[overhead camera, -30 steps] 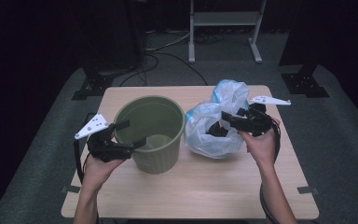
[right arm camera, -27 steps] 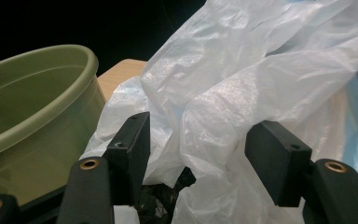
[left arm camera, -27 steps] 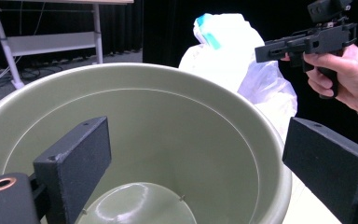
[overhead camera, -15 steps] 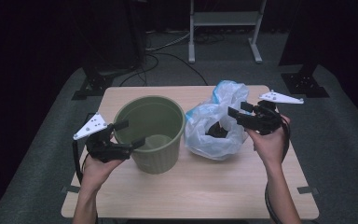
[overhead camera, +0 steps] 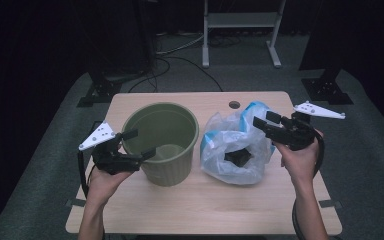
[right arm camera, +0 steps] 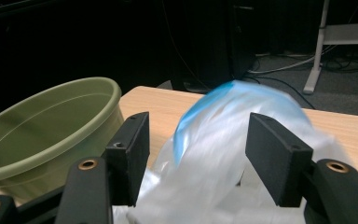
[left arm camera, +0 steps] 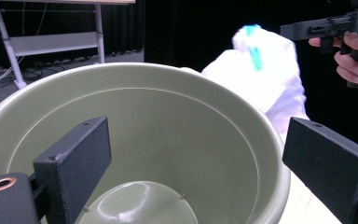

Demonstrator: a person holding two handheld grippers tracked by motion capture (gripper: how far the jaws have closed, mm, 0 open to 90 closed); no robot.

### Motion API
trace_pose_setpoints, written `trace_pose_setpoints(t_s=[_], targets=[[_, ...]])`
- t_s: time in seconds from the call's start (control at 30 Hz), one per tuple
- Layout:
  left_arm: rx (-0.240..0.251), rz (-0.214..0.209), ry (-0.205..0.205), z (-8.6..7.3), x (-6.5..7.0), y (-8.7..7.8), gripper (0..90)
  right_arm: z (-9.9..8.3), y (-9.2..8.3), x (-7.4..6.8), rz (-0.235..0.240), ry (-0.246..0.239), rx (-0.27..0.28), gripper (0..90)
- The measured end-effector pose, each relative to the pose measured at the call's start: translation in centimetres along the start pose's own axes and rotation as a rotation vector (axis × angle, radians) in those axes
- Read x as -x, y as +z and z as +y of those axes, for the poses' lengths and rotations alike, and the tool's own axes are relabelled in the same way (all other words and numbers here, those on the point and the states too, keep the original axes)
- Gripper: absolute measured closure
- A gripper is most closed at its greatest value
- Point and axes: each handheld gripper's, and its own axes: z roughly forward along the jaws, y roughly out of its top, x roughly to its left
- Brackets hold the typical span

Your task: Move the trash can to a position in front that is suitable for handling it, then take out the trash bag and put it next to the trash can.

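Both tongs released: our left gripper (overhead camera: 132, 145) straddles the green bucket (overhead camera: 161, 141) rim near the table's (overhead camera: 190, 210) left edge; right gripper (overhead camera: 264, 121) over the plastic bag (overhead camera: 232, 145) mid-table. Probably bag-grab step; next, clamp its top fold.

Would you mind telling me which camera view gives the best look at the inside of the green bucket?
The left gripper view: it looks straight into the green bucket, showing its inner wall and shiny bottom between the open jaws. The high view shows the whole bucket from above, but smaller. The right gripper view catches its rim and outer side at the left.
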Motion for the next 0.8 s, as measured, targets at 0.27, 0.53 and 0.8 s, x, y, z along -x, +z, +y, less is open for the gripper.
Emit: trace_pose_setpoints(t_s=[0.27, 0.53, 0.8], targets=[[-0.003, -0.005, 0.003, 0.1, 0.1, 0.2, 6.5, -0.8, -2.6, -0.1, 0.004, -0.001, 0.020, 37.1], [-0.002, -0.003, 0.003, 0.0, 0.1, 0.0, 6.5, -1.7, -3.2, 0.9, -0.012, 0.025, 0.014, 37.2], [-0.008, -0.005, 0.003, -0.1, 0.2, 0.1, 6.5, -2.5, -3.7, 1.5, -0.028, 0.039, 0.004, 37.2]])
